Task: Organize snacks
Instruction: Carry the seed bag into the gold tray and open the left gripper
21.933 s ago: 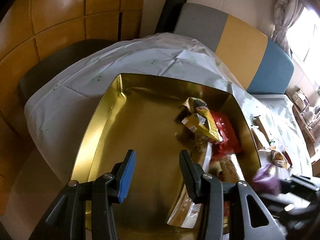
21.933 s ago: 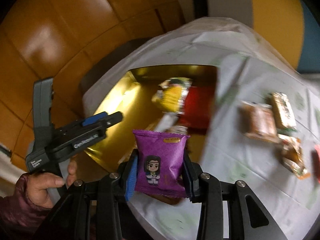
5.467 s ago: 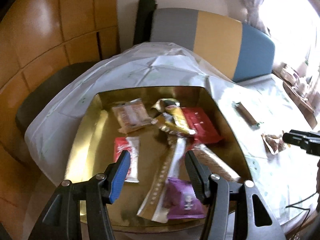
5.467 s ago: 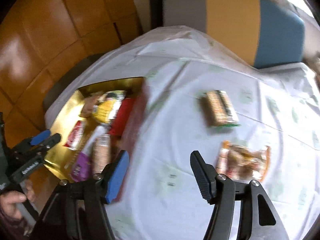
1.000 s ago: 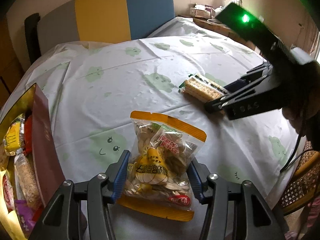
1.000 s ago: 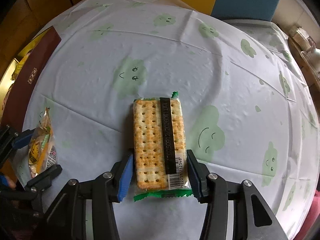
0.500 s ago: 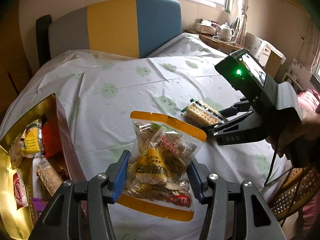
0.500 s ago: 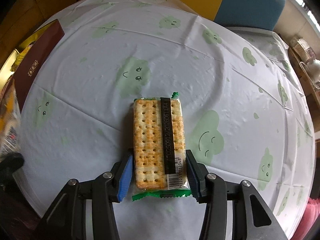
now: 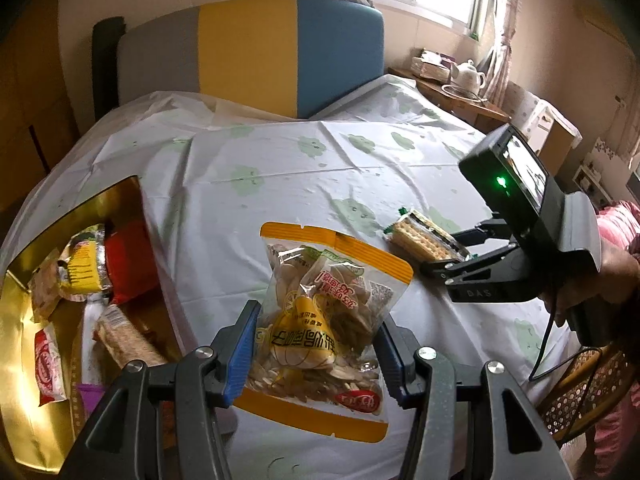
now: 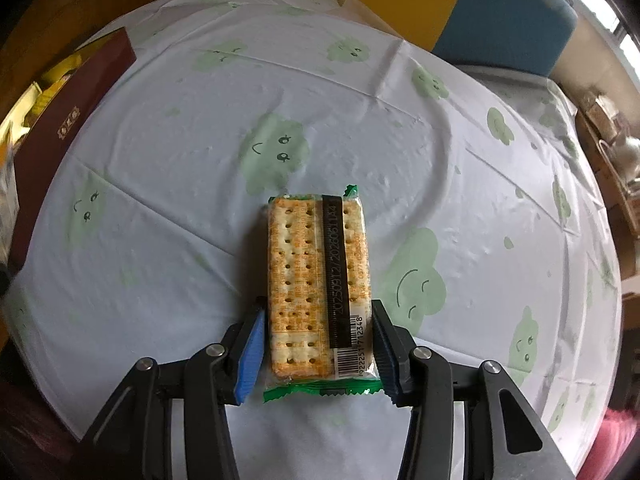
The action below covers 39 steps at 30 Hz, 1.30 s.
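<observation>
My left gripper (image 9: 316, 344) is shut on a clear seed bag with orange edges (image 9: 328, 316) and holds it above the table. My right gripper (image 10: 318, 340) is shut on a cracker pack with green ends (image 10: 318, 276), held just over the cloth; the pack also shows in the left wrist view (image 9: 424, 238) in the right gripper (image 9: 444, 258). The gold tray (image 9: 24, 392) lies at the left with several snacks inside: a yellow packet (image 9: 82, 264), a red pack (image 9: 128, 260), a red-and-white packet (image 9: 48, 360).
The table has a white cloth with green clouds (image 10: 360, 80). A dark red box wall (image 10: 60, 132) borders the tray. A grey, yellow and blue chair (image 9: 256, 48) stands behind the table. A side table with a teapot (image 9: 470, 74) is at the far right.
My left gripper has risen and swung left with the seed bag, so more of the gold tray shows. My right gripper keeps the cracker pack and has lifted slightly.
</observation>
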{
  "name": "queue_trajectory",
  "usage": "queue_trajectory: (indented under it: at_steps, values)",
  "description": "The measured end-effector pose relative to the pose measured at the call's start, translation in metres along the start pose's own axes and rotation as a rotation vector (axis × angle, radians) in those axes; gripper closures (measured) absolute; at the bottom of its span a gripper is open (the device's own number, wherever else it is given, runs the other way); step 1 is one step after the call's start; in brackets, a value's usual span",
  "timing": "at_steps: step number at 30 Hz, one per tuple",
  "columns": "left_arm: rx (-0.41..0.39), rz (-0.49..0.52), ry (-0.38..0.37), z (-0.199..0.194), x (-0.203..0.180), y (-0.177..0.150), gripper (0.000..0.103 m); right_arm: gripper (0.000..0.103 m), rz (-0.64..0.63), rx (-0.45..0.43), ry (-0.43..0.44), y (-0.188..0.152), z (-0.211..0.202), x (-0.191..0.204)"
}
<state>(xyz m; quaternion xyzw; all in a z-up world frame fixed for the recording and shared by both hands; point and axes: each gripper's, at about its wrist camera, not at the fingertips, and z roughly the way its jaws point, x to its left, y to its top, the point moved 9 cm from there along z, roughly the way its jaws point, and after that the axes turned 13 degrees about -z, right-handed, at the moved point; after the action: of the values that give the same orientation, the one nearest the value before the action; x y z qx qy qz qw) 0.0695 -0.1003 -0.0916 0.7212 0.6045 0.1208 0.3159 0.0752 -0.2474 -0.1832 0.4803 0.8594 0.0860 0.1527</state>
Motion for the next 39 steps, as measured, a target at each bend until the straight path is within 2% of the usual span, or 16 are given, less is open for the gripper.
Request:
queue_trajectory:
  at_steps: [4,8,13,18,21,24,30,34,39]
  values:
    - [-0.011,-0.042,-0.001,-0.009,0.017,0.006,0.048,0.055,0.0,-0.001,0.0,-0.001,0.0,0.002]
    - [-0.033,-0.16,0.003,-0.025,0.056,0.019,0.048,0.055,-0.003,-0.004,-0.003,-0.002,0.0,0.002]
    - [-0.093,-0.378,0.077,-0.056,0.143,0.035,0.048,0.055,-0.01,-0.004,-0.006,-0.002,0.0,0.002]
    - [-0.134,-0.581,0.155,-0.08,0.223,0.03,0.048,0.054,-0.018,-0.004,-0.009,-0.002,-0.001,0.003]
    - [-0.128,-0.661,0.156,-0.081,0.248,0.022,0.048,0.054,-0.02,-0.004,-0.01,-0.001,-0.001,0.003]
    - [-0.103,-0.69,0.129,-0.073,0.251,0.019,0.048,0.054,-0.02,-0.005,-0.011,-0.001,-0.002,0.003]
    - [-0.011,-0.682,0.099,-0.038,0.245,0.014,0.048,0.054,-0.02,-0.005,-0.012,-0.002,-0.002,0.003]
    - [0.023,-0.686,0.127,-0.018,0.251,0.013,0.048,0.054,-0.02,-0.006,-0.013,-0.001,-0.002,0.004]
    - [0.008,-0.65,0.175,-0.019,0.251,0.012,0.048,0.054,-0.019,-0.006,-0.011,-0.001,-0.003,0.004]
